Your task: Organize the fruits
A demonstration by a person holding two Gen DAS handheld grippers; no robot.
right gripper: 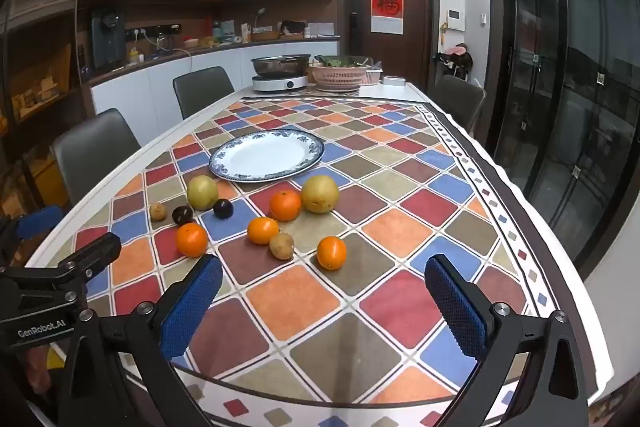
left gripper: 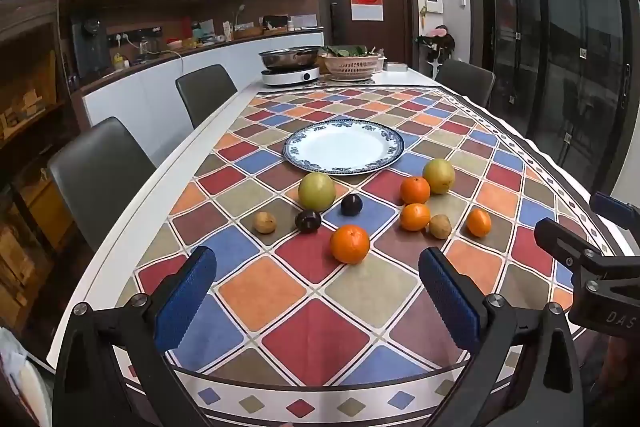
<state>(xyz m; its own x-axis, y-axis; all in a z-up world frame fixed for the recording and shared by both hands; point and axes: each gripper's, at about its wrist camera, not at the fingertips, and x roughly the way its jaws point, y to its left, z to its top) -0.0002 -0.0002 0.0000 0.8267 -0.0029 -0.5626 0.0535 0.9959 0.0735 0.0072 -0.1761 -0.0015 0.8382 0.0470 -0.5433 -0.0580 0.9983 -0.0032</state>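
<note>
A white plate with a blue rim (left gripper: pixel 343 147) (right gripper: pixel 267 155) lies empty on the checked tablecloth. In front of it lie loose fruits: two yellow-green pears (left gripper: pixel 317 191) (left gripper: pixel 439 176), several oranges, the nearest one (left gripper: pixel 349 243) (right gripper: pixel 192 239), two dark plums (left gripper: pixel 308 221) (left gripper: pixel 351 205) and two brown kiwis (left gripper: pixel 265 222) (left gripper: pixel 440 226). My left gripper (left gripper: pixel 318 291) is open and empty above the near table edge, short of the fruits. My right gripper (right gripper: pixel 324 301) is open and empty beside it, to the right; an orange (right gripper: pixel 331 252) lies just ahead of it.
An induction cooker with a steel pot (left gripper: pixel 291 67) and a pink basket of greens (left gripper: pixel 352 63) stand at the far end of the table (left gripper: pixel 224 115). Grey chairs (left gripper: pixel 100 179) stand along the left side, another chair (left gripper: pixel 466 79) at the far right.
</note>
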